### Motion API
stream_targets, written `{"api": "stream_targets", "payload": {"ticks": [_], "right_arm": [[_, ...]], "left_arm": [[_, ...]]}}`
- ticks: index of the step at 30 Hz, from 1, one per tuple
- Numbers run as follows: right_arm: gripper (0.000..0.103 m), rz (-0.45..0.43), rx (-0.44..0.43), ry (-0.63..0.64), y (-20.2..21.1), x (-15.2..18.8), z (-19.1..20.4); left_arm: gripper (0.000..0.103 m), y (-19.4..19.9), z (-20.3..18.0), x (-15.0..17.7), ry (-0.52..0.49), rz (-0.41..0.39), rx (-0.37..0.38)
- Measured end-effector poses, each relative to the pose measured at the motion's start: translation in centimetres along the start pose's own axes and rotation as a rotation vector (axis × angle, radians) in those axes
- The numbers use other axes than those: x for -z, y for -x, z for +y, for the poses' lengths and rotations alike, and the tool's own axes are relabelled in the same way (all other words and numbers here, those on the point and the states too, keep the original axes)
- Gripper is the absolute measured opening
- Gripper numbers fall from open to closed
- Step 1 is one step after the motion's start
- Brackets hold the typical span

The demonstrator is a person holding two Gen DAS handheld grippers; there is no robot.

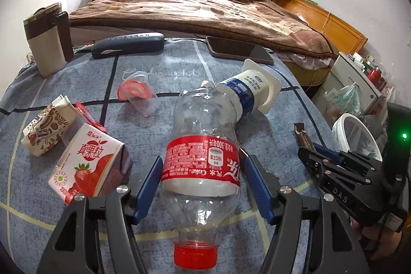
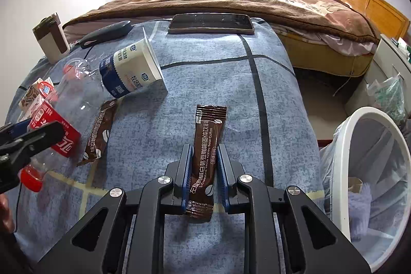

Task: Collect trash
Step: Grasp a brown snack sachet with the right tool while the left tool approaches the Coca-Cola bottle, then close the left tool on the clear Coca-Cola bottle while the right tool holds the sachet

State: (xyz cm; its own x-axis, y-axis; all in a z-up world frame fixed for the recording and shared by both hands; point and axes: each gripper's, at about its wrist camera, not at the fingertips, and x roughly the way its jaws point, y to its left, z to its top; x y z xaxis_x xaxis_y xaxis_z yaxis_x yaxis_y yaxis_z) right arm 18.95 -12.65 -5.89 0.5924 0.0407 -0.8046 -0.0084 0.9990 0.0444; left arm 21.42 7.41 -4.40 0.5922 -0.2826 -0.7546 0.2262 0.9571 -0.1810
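A clear Coke bottle (image 1: 203, 166) with a red label lies lengthwise between the blue fingers of my left gripper (image 1: 204, 158), red cap toward the camera. Both pads sit against its label. In the right wrist view the same bottle (image 2: 59, 125) shows at the left edge. My right gripper (image 2: 204, 147) is shut on a brown coffee sachet (image 2: 206, 145), which points away over the blue cloth. A second sachet (image 2: 99, 130) lies flat to its left. A white and blue yogurt cup (image 1: 246, 91) lies on its side past the bottle. A strawberry milk carton (image 1: 90, 166) stands at the left.
A white bin (image 2: 370, 111) with a liner stands off the right edge. A patterned carton (image 1: 46, 130) and a small clear cup (image 1: 138, 94) lie at the left. A phone (image 2: 210, 22), a dark case (image 1: 128, 44) and a mug (image 1: 47, 40) line the far edge, with a bed behind.
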Motion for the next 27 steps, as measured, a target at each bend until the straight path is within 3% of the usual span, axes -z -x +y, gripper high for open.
{"api": "stream_targets", "payload": {"ticks": [14,27], "right_arm": [[0.02,-0.009,-0.037,-0.02,0.2,0.2,-0.5],[0.02,-0.087,-0.117,-0.059,4.0,1.0,-1.8]], "left_arm": [[0.065,-0.8,-0.5,-0.4,0.009,0.0,-0.044],[0.065,3.1,-2.3,0.5,0.029,-0.074,-0.022]]}}
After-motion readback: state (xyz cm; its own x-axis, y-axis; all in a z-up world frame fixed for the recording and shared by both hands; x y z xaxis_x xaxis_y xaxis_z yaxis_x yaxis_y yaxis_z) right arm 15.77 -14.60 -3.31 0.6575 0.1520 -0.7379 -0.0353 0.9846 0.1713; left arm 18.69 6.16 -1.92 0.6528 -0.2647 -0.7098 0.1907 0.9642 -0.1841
